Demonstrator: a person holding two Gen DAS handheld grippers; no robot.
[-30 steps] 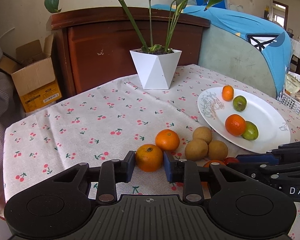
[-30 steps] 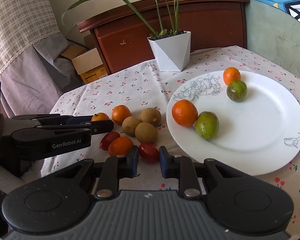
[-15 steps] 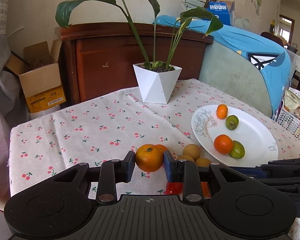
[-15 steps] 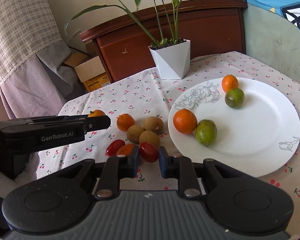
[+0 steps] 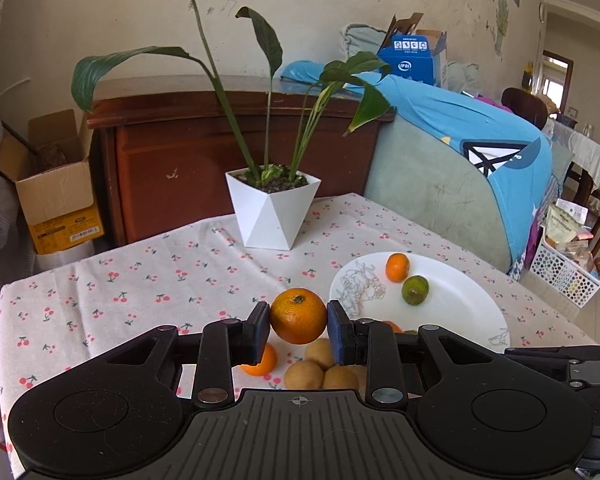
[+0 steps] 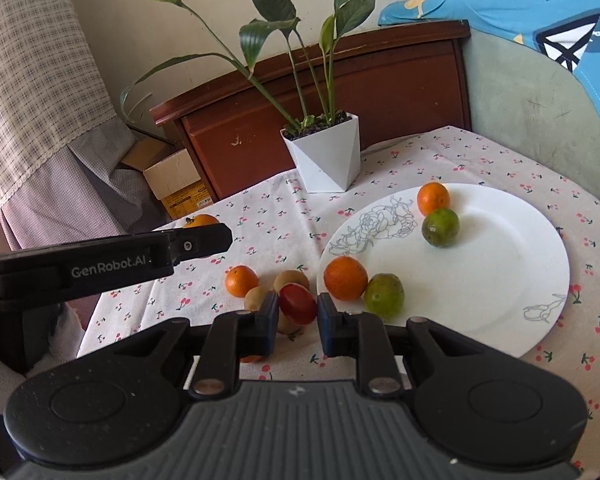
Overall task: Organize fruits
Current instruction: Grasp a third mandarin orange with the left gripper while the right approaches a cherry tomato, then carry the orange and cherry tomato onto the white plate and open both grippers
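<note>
My left gripper (image 5: 298,327) is shut on an orange (image 5: 298,316) and holds it above the table, left of the white plate (image 5: 464,308). My right gripper (image 6: 298,312) is shut on a red fruit (image 6: 298,304), lifted just off the cloth near the plate's (image 6: 500,276) left rim. The plate holds two oranges (image 6: 345,278) and two green fruits (image 6: 440,227). On the cloth left of the plate lie another orange (image 6: 241,281) and several brown fruits (image 6: 291,280). The left gripper also shows in the right wrist view (image 6: 204,236).
A white pot with a plant (image 6: 324,158) stands at the back of the table. A brown cabinet (image 5: 172,168) and a cardboard box (image 5: 56,188) are behind the table. A blue-covered sofa (image 5: 480,168) is at the right.
Both grippers have risen from the cloth with their fruit. The left one lifted the orange higher; the right one lifted the red fruit away from the pile.
</note>
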